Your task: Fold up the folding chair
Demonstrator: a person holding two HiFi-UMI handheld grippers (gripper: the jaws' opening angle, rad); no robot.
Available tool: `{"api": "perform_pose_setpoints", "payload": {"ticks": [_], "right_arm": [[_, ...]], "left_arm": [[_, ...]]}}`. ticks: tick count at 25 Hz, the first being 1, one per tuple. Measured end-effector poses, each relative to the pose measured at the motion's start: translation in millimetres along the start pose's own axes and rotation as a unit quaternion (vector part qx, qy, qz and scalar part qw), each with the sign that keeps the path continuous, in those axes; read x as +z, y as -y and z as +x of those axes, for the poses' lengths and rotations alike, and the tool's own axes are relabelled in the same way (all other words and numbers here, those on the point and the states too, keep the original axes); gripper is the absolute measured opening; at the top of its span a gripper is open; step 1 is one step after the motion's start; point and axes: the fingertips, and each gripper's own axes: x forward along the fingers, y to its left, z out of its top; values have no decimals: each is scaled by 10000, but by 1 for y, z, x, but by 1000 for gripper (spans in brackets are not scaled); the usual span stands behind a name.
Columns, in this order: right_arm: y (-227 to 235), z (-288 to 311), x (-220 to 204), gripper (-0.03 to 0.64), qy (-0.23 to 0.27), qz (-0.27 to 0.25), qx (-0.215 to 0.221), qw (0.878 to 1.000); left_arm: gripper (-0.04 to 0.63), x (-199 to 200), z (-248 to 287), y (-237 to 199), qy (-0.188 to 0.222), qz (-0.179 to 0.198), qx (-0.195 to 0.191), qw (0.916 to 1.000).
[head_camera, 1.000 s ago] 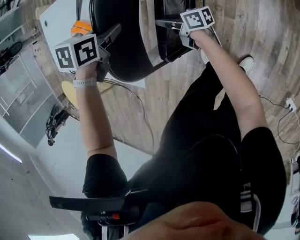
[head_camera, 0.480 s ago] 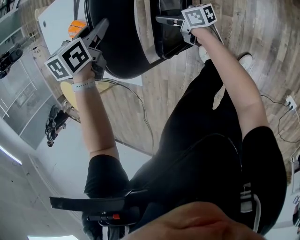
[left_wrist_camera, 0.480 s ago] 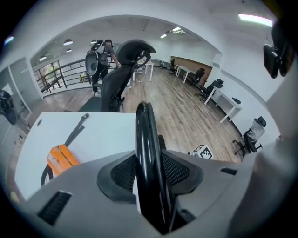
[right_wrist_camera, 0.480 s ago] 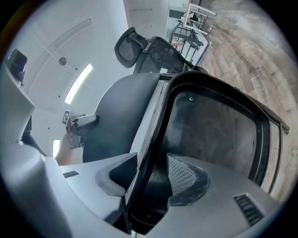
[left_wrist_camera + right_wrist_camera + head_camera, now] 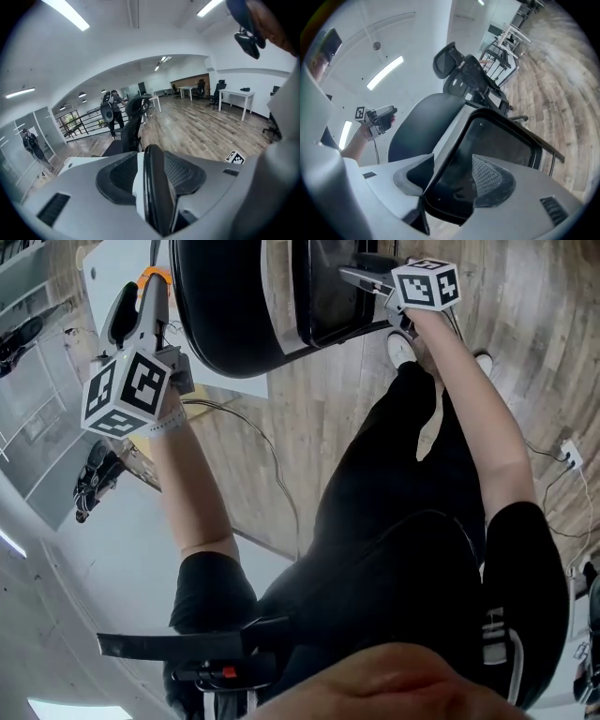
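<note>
The folding chair [image 5: 234, 306] is black with a white frame and stands at the top of the head view, its seat panel [image 5: 497, 145] close to its back [image 5: 417, 126]. My left gripper [image 5: 139, 298] is raised to the left of the chair, apart from it. Its jaws have just been opening and are open. The chair's rim [image 5: 154, 187] shows edge-on in line with their gap. My right gripper [image 5: 363, 277] is at the chair's right edge. Its jaws have also just been opening and are open astride the seat panel's frame, the pads [image 5: 492, 180] off it.
A white table [image 5: 112, 268] stands left of the chair and a cable [image 5: 272, 465] lies on the wood floor. My legs [image 5: 403, 521] are just behind the chair. Farther off are an office chair [image 5: 133, 122], a person [image 5: 112, 110], a railing [image 5: 82, 126] and desks [image 5: 236, 96].
My left gripper let go of the chair's left edge, opened and swung up and away to the left. My right gripper opened and shifted right. The chair sits higher in the head view.
</note>
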Motion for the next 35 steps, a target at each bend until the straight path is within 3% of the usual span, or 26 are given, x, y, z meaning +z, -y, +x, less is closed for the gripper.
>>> {"api": "perform_pose_setpoints", "payload": {"ticks": [6, 8, 11, 16, 19, 24, 28, 30, 35], "right_arm": [[-69, -91, 37, 233, 448, -1693, -138, 9844], [-104, -121, 58, 232, 649, -2163, -169, 9740], [-164, -166, 93, 232, 848, -2862, -186, 9542], [-275, -229, 119, 232, 1064, -3691, 61, 9232], [-322, -260, 109, 230, 992, -3921, 176, 9144], [-371, -292, 73, 174, 681, -4024, 332, 9123], [-400, -305, 69, 64, 854, -3891, 329, 9166], [-412, -303, 68, 20, 849, -3960, 335, 9137], [-441, -294, 76, 11, 706, -4247, 433, 9015]], "left_arm": [[175, 12, -56, 80, 695, 10, -608, 9957], [175, 19, -75, 106, 931, 6, -807, 9924], [175, 28, -111, 146, 1302, -304, -1045, 9855], [170, 40, -170, 208, 1665, -641, -1585, 9711], [151, 45, -198, 240, 1868, -792, -1924, 9601], [95, 42, -234, 280, 2014, -1130, -2377, 9435], [9, 40, -251, 299, 2099, -1063, -2508, 9390], [5, 43, -258, 300, 2140, -1050, -2560, 9368], [5, 57, -267, 281, 2371, -1190, -2585, 9289]]}}
